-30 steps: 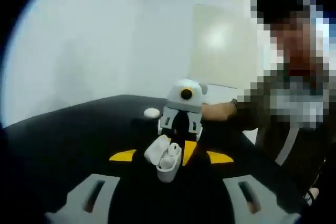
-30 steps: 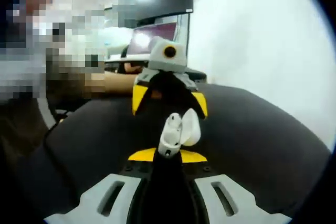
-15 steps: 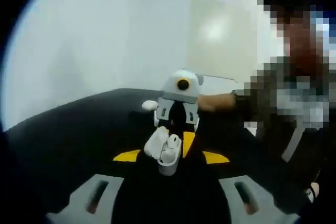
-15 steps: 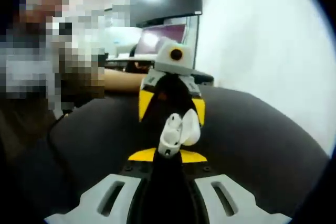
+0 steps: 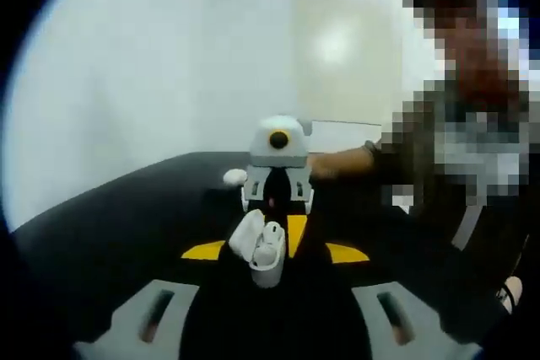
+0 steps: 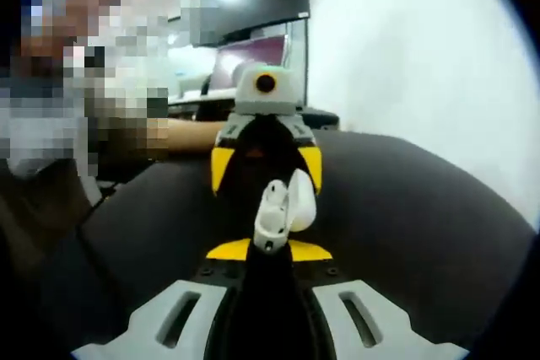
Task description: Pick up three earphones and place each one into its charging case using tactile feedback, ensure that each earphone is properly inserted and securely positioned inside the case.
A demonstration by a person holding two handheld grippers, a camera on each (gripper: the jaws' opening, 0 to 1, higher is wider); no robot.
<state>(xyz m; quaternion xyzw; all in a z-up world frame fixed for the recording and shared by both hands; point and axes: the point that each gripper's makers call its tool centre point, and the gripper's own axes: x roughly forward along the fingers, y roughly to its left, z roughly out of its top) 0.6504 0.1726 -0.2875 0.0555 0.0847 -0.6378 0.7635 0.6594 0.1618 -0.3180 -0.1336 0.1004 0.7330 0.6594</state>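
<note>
Field notes. Both grippers face each other over the black bench [image 5: 110, 217], meeting at 1 small white plastic charging case with its lid flipped open [image 5: 260, 246].

Left gripper [image 5: 267, 269]: fingers closed almost together on the case, which stands just past the fingertips, open end up. Right gripper [image 6: 268, 246]: fingers nearly shut, pinching a white earphone [image 6: 270, 218] at the mouth of the same case.

Change over the last second: the right gripper sits slightly lower and closer against the case in the left gripper view; the earphone's seat looks about the same. Judgement: insertion is under way, final press not confirmed.

Contents: 1 white earphone bud shows inside the case's well; depth of seating cannot be told.

Beyond the fingers, a second small white rounded object [image 5: 234, 177] lies on the bench, well apart; likely another earphone or case.
</note>
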